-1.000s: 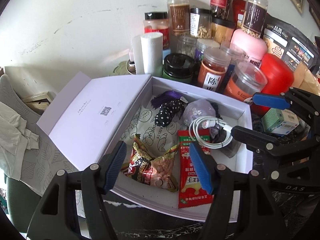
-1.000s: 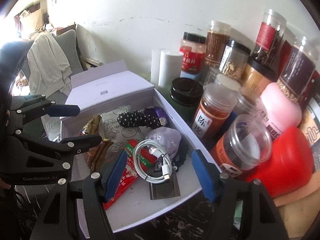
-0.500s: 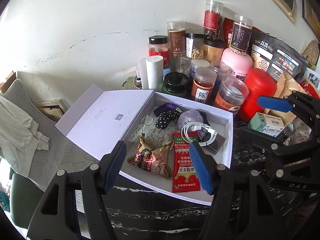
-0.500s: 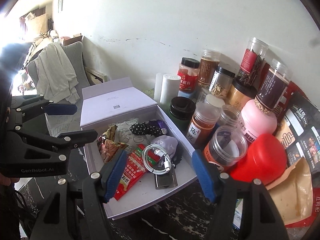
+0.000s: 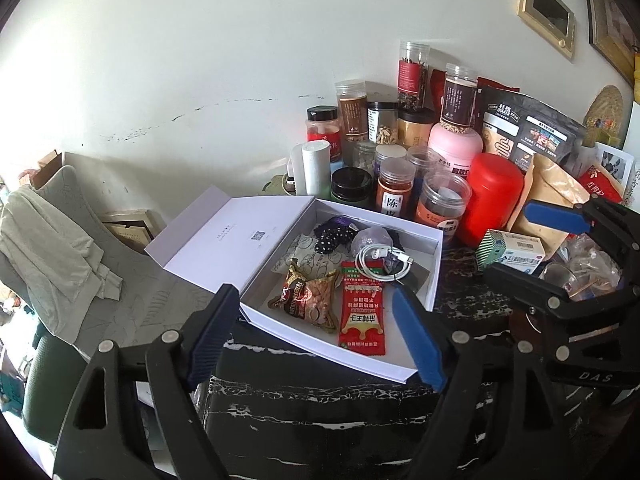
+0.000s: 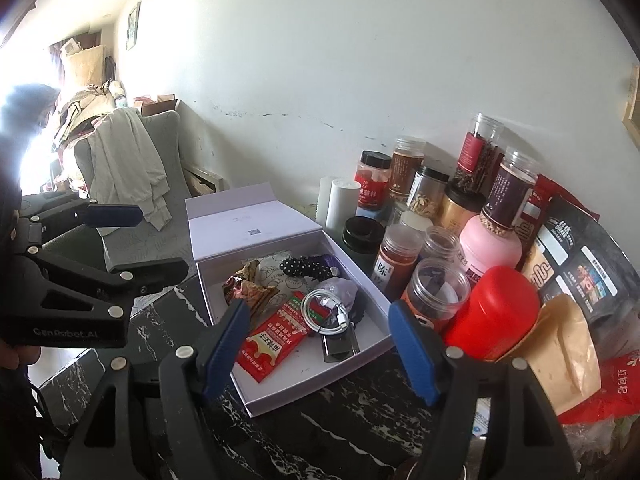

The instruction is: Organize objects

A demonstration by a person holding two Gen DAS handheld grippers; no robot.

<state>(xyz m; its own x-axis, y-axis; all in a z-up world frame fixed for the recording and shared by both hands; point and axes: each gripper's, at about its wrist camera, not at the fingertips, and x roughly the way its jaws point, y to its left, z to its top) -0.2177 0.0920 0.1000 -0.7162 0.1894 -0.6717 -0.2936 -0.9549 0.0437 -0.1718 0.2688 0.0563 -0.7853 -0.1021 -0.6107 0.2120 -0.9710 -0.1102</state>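
A white box [image 5: 437,264] with its lid [image 5: 236,236] folded open to the left sits on the dark marble table; it also shows in the right wrist view [image 6: 288,390]. Inside lie a red snack packet [image 5: 362,316], a brown snack bag [image 5: 310,302], a coiled white cable [image 5: 380,260], a polka-dot black pouch [image 5: 334,236] and a purple bundle [image 5: 374,238]. My left gripper [image 5: 316,336] is open and empty, above the box's near edge. My right gripper [image 6: 316,344] is open and empty, near the box's right corner.
Several spice jars [image 5: 394,194], a red canister [image 5: 494,196], a pink jar [image 5: 454,146] and dark and brown food bags [image 5: 528,128] crowd the wall behind and right of the box. A small green-white carton [image 5: 514,250] lies right. A chair with clothes [image 5: 48,248] stands left.
Both grippers have pulled back and up from the box, so it looks smaller and farther. Both stay open and empty. The box contents have not moved.
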